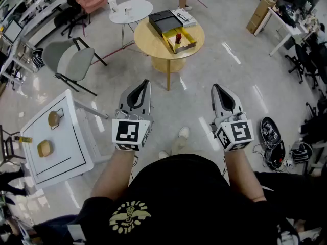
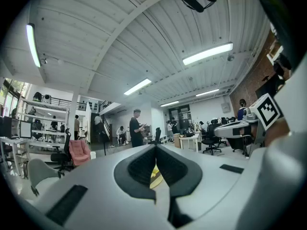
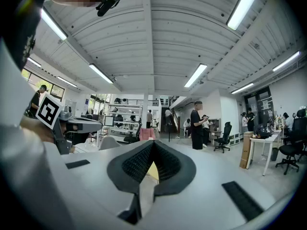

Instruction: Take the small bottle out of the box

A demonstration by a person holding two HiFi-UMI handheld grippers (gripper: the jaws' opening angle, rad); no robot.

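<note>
The left gripper (image 2: 155,148) is clenched. Its two dark ribbed pads (image 2: 139,166) meet at the tips, and nothing is caught between them; only a thin yellowish sliver of the room shows through the slit lower down. The right gripper (image 3: 153,143) is the same: pads (image 3: 168,163) pressed tip to tip and gripping nothing, with a pale yellow sliver behind the slit.

In the head view both grippers are held out in front of the person's body, side by side and well apart, above bare floor. The left gripper (image 1: 146,86) and the right gripper (image 1: 215,88) point forward toward a round wooden table (image 1: 151,41), and neither touches anything.

The small bottle (image 1: 178,37) — red with a dark cap — stands upright inside an open yellow box (image 1: 187,48) on that table, well away from both grippers. A black box (image 1: 164,20) lies just beside the yellow one. Beyond it stands a small white round table (image 1: 134,13), and to the left a grey chair (image 1: 66,60).
</note>
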